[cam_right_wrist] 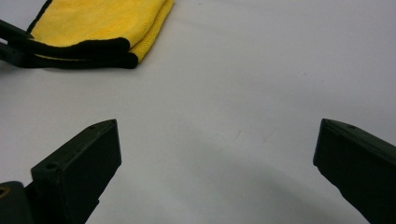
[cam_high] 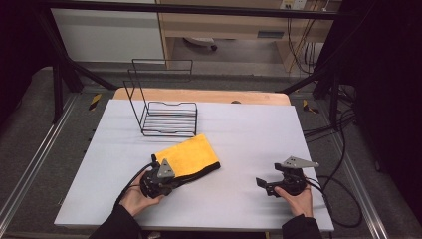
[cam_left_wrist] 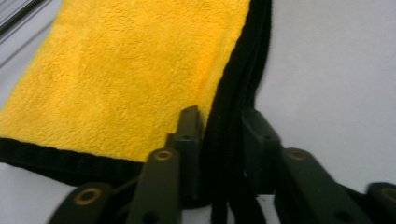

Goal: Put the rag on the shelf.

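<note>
A folded yellow cloth (cam_high: 188, 154) with a black hem lies on the white table top (cam_high: 259, 129), just in front of a black wire rack (cam_high: 168, 118). My left gripper (cam_high: 175, 181) is at the cloth's near corner. In the left gripper view its jaws stand close on either side of the stacked black hem (cam_left_wrist: 233, 93), shut on it (cam_left_wrist: 224, 140), and the yellow cloth (cam_left_wrist: 126, 79) spreads away to the left. My right gripper (cam_high: 268, 176) rests low over bare table to the right, wide open (cam_right_wrist: 219, 163) with nothing between its jaws. Its view has the cloth (cam_right_wrist: 102, 18) at upper left.
The wire rack stands upright with a tall back frame (cam_high: 161, 69) near the table's far left. A wooden strip (cam_high: 199, 94) runs along the far edge. Cables (cam_high: 338, 199) trail off the right side. Dark frame posts (cam_high: 59, 84) flank the table.
</note>
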Available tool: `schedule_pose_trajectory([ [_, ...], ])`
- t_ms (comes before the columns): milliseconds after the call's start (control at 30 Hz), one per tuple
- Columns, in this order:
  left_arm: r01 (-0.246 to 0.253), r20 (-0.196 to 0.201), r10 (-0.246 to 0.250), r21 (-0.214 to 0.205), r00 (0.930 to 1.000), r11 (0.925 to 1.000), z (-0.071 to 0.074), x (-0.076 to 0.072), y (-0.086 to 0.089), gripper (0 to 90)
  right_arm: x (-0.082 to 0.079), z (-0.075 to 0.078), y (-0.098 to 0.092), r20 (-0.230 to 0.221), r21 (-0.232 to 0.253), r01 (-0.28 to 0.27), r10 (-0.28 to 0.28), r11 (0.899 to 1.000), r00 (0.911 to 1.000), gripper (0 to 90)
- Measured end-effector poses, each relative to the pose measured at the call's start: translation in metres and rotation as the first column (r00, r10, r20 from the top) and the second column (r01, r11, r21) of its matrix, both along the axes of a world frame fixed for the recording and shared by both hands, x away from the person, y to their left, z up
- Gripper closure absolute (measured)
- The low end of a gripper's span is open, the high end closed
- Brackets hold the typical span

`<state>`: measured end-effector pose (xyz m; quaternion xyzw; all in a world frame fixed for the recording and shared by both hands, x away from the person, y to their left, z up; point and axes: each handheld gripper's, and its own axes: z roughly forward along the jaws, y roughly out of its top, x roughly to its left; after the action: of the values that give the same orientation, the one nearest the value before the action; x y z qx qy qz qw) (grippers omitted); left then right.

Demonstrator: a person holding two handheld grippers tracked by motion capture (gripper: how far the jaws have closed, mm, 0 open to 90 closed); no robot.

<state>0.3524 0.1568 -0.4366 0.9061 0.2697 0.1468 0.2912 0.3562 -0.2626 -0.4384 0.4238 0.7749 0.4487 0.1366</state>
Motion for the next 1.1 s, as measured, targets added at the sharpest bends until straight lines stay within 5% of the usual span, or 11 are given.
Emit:
schedule_pose_trajectory([
  [133, -0.014, 0.042, 0.013, 0.01, 0.999, 0.9999, -0.005, -0.003, -0.002, 60.2, 0.0, 0.0, 0.0, -0.001, -0.005, -0.004, 0.004, 1.0, 1.0, 1.4],
  [233, -0.029, 0.051, 0.029, 0.011, 0.9983, 0.9995, -0.005, 0.0, 0.0, 71.7, 0.0, 0.0, 0.0, 0.0, 0.004, -0.001, 0.001, 1.0, 1.0, 1.4],
  [367, -0.039, 0.083, 0.033, 0.077, 0.996, 0.9963, -0.004, -0.003, -0.009, 74.5, -0.001, 0.001, 0.0, 0.002, 0.006, 0.002, -0.002, 1.0, 1.0, 1.4],
  [467, -0.036, 0.088, 0.029, 0.083, 0.9957, 0.9959, -0.003, -0.003, -0.009, 77.4, -0.001, 0.0, 0.001, 0.0, 0.006, -0.001, 0.001, 1.0, 1.0, 1.4],
  [733, -0.063, -0.049, 0.06, -0.045, 0.997, 0.997, 0.006, 0.011, 0.005, 80.0, 0.001, -0.001, 0.001, -0.003, -0.001, -0.011, 0.011, 1.0, 0.9999, 1.5],
  [900, -0.055, -0.063, 0.049, -0.088, 0.9968, 0.9946, 0.017, 0.004, -0.002, 80.1, 0.001, -0.001, 0.001, -0.006, 0.002, -0.013, 0.013, 1.0, 0.9999, 1.7],
  [1100, -0.018, -0.086, 0.011, -0.085, 0.9962, 0.9962, 0.02, -0.01, -0.025, 79.9, 0.001, -0.001, 0.001, -0.008, 0.002, -0.014, 0.014, 1.0, 0.9999, 1.9],
])
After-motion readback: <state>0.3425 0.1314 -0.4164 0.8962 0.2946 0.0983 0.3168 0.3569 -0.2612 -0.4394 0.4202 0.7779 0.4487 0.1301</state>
